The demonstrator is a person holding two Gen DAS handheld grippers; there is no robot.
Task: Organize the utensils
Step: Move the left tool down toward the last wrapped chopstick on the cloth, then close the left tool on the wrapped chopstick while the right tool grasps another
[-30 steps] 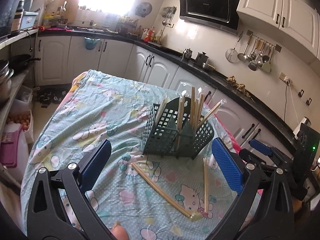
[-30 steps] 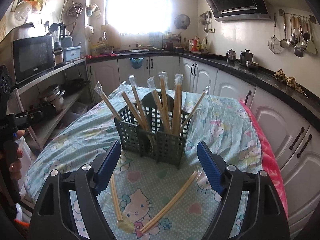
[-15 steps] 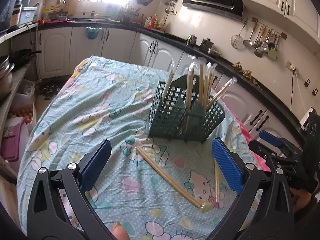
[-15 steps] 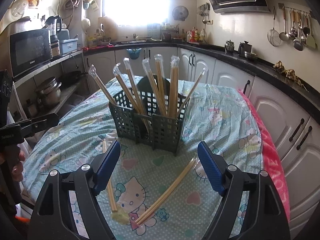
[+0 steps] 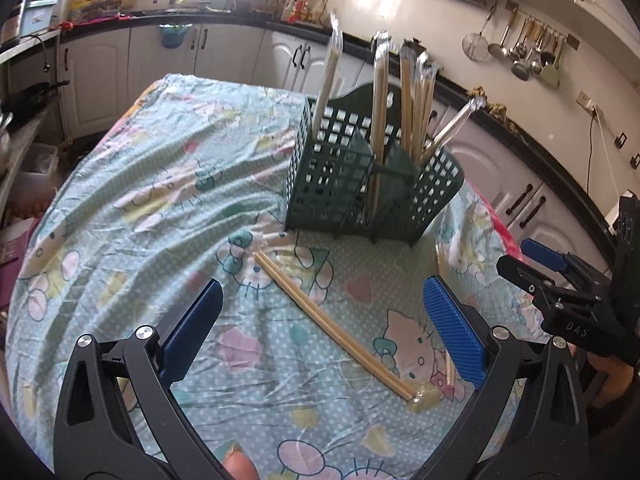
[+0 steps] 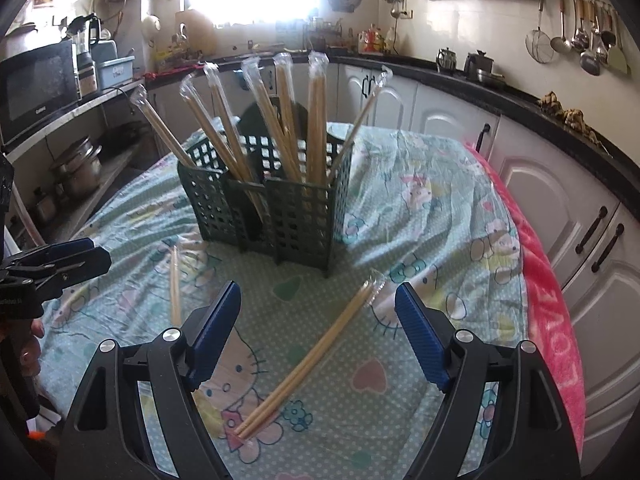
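A dark green slotted basket (image 5: 372,184) (image 6: 276,208) stands upright on the cartoon-print tablecloth (image 5: 160,184), with several plastic-wrapped chopstick pairs leaning in its compartments. One wrapped pair (image 5: 332,324) (image 6: 312,360) lies loose and diagonal on the cloth in front of it. Another pair (image 5: 442,268) (image 6: 175,280) lies beside it. My left gripper (image 5: 320,284) hangs open above the diagonal pair, nothing between its blue pads. My right gripper (image 6: 319,292) is open over the same pair from the other side, holding nothing. Each gripper shows at the edge of the other's view (image 5: 560,280) (image 6: 60,260).
A pink towel (image 6: 552,300) hangs along the table's right edge. White cabinets and a black counter (image 6: 560,120) run behind the table. A shelf with pots (image 6: 76,172) and a microwave (image 6: 36,88) stands at the left. Ladles hang on the wall (image 5: 520,48).
Both grippers have sunk toward the table and tipped further down, so the basket and the loose chopsticks look larger. Both stay open, and the chopsticks lie where they were.
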